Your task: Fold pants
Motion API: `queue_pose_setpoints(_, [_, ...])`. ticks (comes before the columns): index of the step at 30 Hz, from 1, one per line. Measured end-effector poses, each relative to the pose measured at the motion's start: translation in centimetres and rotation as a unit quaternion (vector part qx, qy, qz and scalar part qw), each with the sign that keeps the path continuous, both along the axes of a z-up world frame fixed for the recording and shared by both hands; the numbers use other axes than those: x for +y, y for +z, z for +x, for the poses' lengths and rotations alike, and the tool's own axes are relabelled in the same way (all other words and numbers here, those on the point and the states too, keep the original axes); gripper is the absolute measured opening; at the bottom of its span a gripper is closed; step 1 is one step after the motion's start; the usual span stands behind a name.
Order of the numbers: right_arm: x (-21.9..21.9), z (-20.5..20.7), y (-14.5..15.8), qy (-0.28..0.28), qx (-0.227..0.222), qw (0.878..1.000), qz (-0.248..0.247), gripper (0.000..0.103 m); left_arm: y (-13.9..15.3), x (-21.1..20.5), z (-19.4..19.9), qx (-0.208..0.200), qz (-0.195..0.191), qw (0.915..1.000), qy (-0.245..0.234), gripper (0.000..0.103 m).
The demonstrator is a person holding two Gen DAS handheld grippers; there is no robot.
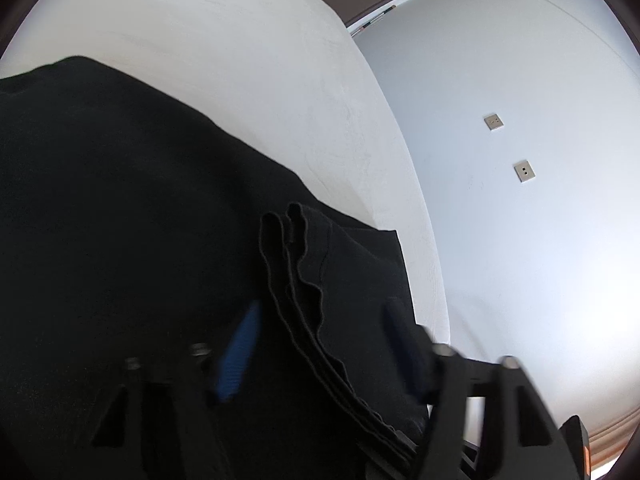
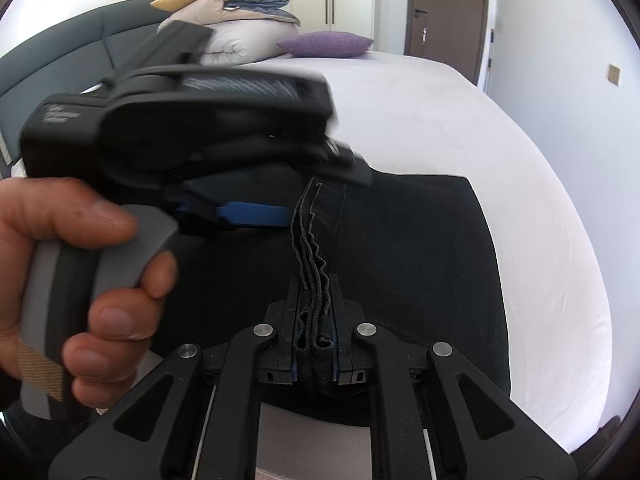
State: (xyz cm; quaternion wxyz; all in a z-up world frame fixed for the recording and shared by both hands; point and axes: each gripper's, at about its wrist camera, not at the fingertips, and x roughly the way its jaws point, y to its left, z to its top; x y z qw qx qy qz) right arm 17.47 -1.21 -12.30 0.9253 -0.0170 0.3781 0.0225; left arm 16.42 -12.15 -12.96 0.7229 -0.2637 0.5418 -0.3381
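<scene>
Black cloth is what both views are full of: the pants point(image 2: 400, 264) lie spread on the white sheet of the bed point(image 2: 460, 128), reaching to its near edge, and a bunch of their stacked edges is lifted off the sheet in a ridge.

On the left, the left gripper point(image 1: 320, 344) straddles that ridge. Its blue-padded fingers point(image 1: 236, 360) stand partly spread, one on each side of the layered hems point(image 1: 296, 280), and I see no pad pressing on the cloth; the view is blurred, so contact at the far pad cannot be ruled out. From the right wrist view the same tool shows side-on, held by a hand point(image 2: 80, 288) around its grey handle, with one blue finger lying level and pointing at the ridge from the left.

On the right, the right gripper point(image 2: 314, 332) has its fingers pressed together on the bundle of hems, several wavy layers pinched between the pads. The ridge runs straight away from these fingers towards the far side of the bed, so its long axis lies along the right gripper's line and across the left one's opening.

That is the relation the next move seems to turn on: the hems already sit between the left fingers, further along the ridge from the right grip. My judgement is that the left fingers only need to close where they are, so that both hold the same edge and the fold can be carried over.
</scene>
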Motion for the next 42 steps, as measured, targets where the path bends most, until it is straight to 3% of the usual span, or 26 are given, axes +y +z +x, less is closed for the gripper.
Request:
queue_pose_setpoints(1, [0.2,-0.1,0.1,0.003,0.0,1.0,0.0,0.01,-0.4,-0.1,0.2,0.009,0.005,0.9999,-0.005,0.011])
queue_pose_setpoints(5, [1.1,-0.5,0.4,0.018,0.004,1.0,-0.001,0.01,-1.2,1.4,-0.6,0.005,0.002,1.0,-0.006,0.01])
queue_pose_setpoints(15, [5.9,0.2,1.5,0.097,0.006,0.995,-0.016,0.01,1.0,7.5,0.5,-0.031,0.018,0.9993,0.014,0.008])
queue_pose_setpoints(22, [10.3,2.1,1.3,0.151,0.022,0.988,0.009,0.01,1.6,12.5,2.0,-0.05,0.071,0.9961,0.018,0.008])
queue_pose_setpoints(27, [11.1,4.1,0.4,0.162,0.052,0.983,0.066,0.01,1.3,15.3,3.6,-0.05,0.104,0.9932,0.014,0.009])
queue_pose_setpoints(34, [10.1,5.6,-1.4,0.151,0.085,0.981,0.088,0.01,-0.6,14.6,3.8,-0.044,0.114,0.9925,0.002,0.009])
queue_pose_setpoints(40, [8.5,5.9,-2.4,0.157,0.116,0.971,0.138,0.018,-0.6,16.6,3.3,-0.056,0.114,0.9917,0.015,0.017])
queue_pose_setpoints(41, [7.8,5.5,-2.4,0.166,0.118,0.968,0.148,0.025,-0.4,17.8,2.8,-0.062,0.12,0.9907,0.019,0.019])
queue_pose_setpoints(42, [7.1,4.8,-2.4,0.176,0.12,0.964,0.162,0.04,-0.1,18.0,2.4,-0.068,0.13,0.9888,0.025,0.024])
